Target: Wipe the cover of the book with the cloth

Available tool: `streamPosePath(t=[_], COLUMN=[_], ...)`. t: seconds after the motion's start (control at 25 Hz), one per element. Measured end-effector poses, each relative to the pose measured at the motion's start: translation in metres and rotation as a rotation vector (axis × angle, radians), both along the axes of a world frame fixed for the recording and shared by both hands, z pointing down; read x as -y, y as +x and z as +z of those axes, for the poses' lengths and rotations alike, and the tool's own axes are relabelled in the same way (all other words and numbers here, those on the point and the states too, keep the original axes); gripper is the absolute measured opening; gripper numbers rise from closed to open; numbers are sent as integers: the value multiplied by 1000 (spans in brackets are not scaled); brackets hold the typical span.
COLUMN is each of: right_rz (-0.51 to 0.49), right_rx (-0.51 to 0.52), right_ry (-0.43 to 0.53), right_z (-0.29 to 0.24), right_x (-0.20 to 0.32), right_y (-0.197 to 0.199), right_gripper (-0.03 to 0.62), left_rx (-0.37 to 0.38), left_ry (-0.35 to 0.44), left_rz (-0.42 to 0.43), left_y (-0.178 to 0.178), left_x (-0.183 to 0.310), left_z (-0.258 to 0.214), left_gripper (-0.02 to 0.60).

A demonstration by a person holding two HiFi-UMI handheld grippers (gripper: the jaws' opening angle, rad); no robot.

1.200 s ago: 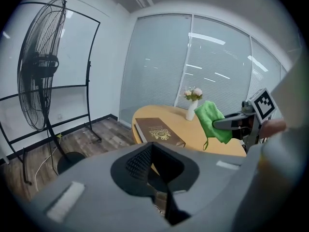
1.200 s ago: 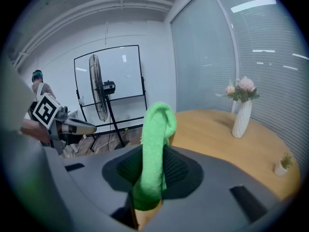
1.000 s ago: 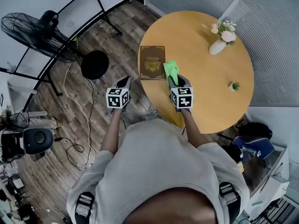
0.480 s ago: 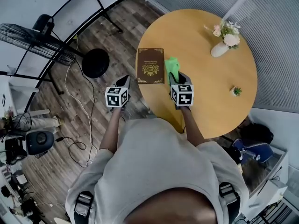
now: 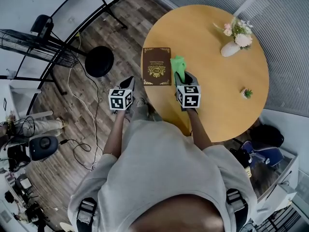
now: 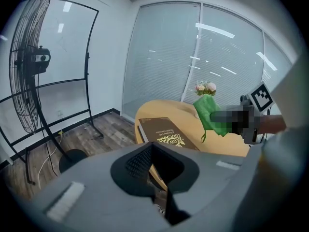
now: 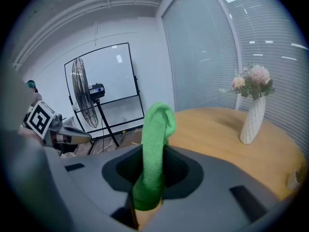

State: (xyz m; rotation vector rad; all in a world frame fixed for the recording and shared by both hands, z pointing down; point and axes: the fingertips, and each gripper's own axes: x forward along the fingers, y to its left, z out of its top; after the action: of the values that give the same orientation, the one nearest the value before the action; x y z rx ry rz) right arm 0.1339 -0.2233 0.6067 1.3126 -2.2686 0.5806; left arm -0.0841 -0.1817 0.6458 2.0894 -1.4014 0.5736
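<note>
The brown book (image 5: 157, 65) lies closed and flat near the left edge of the round wooden surface (image 5: 212, 86), with its gold-ornamented cover up. The right gripper (image 5: 180, 79) has its fingers clamped on a green cloth (image 5: 178, 65). The cloth stands up out of the fingers in a folded hump, just beside the book's right edge and not over the cover. The left gripper (image 5: 128, 85) is off the surface, above the plank floor (image 5: 91, 110), near the book's near-left corner. Its fingers are pressed together with nothing between them. At the far side stands 1 white vase of flowers (image 5: 231, 48), and a small potted plant (image 5: 247, 94) sits well apart at the right.
</note>
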Motion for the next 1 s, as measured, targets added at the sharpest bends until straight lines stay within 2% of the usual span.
streamPosePath(t=[0.36, 1.0], right_rz=[22, 46], right_rx=[-33, -78], right_ry=[2, -11], right_z=[1, -1], right_x=[20, 66], right_y=[-23, -94], right_gripper=[104, 104], left_rx=[-31, -74], left_ry=[-1, -7], left_rz=[50, 90], left_y=[-12, -70], left_x=[32, 84], left_z=[5, 13], left_gripper=[8, 8])
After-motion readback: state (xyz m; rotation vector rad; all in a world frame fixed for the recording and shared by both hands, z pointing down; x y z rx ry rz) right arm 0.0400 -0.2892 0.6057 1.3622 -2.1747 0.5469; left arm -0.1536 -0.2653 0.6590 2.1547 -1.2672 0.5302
